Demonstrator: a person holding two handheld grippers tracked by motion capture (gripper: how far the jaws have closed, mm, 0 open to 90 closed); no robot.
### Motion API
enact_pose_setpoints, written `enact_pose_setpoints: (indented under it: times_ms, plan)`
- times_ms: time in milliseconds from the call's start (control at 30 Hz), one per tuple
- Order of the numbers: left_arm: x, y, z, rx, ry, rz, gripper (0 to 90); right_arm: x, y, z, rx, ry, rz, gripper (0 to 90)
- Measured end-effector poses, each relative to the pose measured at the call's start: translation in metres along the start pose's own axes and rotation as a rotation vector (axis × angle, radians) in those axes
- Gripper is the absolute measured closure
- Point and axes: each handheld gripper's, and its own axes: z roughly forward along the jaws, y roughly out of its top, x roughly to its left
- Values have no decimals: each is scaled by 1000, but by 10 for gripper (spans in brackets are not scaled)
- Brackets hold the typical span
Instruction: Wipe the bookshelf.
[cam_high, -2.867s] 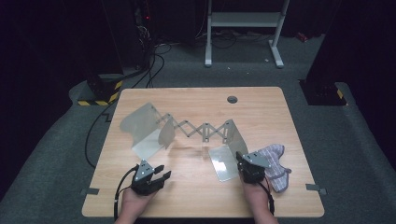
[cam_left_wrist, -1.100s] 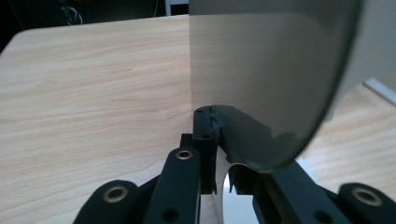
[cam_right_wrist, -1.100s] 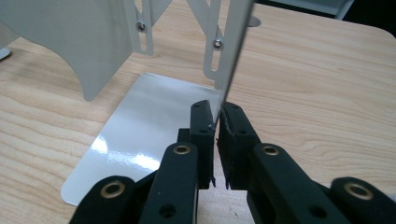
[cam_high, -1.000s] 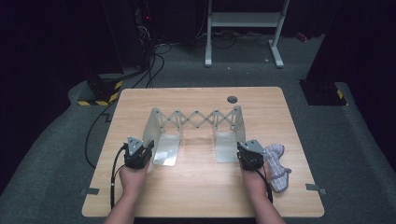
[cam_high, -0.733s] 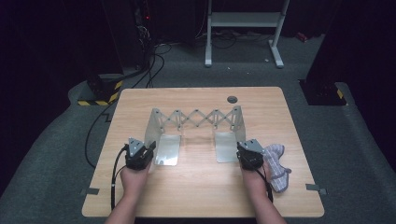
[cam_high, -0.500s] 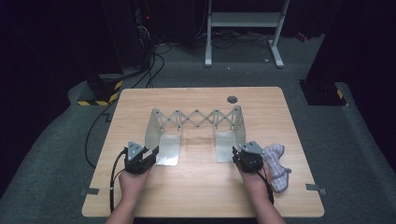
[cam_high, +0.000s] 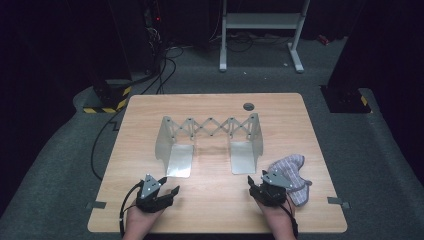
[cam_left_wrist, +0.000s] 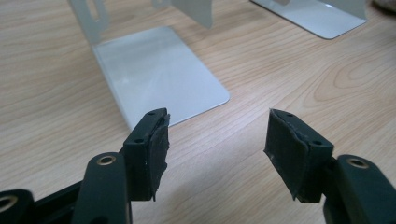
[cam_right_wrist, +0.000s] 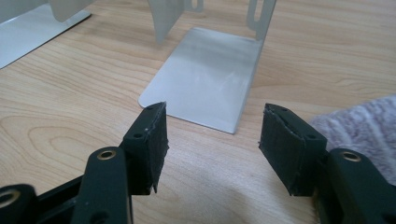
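Bookend rack (cam_high: 210, 137) unmarked; no lettering, apparently.

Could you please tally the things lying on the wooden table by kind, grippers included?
Silver metal expanding bookend rack with scissor-link back: 1
Purple-and-white checked cloth glove: 1
Black hand-held grippers, left gripper and right gripper, both open and holding nothing: 2
Total: 4

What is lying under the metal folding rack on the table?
Under the metal folding rack, bare wooden table shows between its two flat base plates. The wood directly beneath those plates is covered, so anything there cannot be seen.
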Motion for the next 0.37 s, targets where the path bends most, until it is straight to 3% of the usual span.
enact_pose_setpoints:
  times_ms: [133,367]
  plan:
    - [5,-3,0,20,17,-1,399,4,-1,1,-1,-3,-27,419]
    - [18,-2,-6,6,32,-71,415,0,-3,4,13,-5,-8,419]
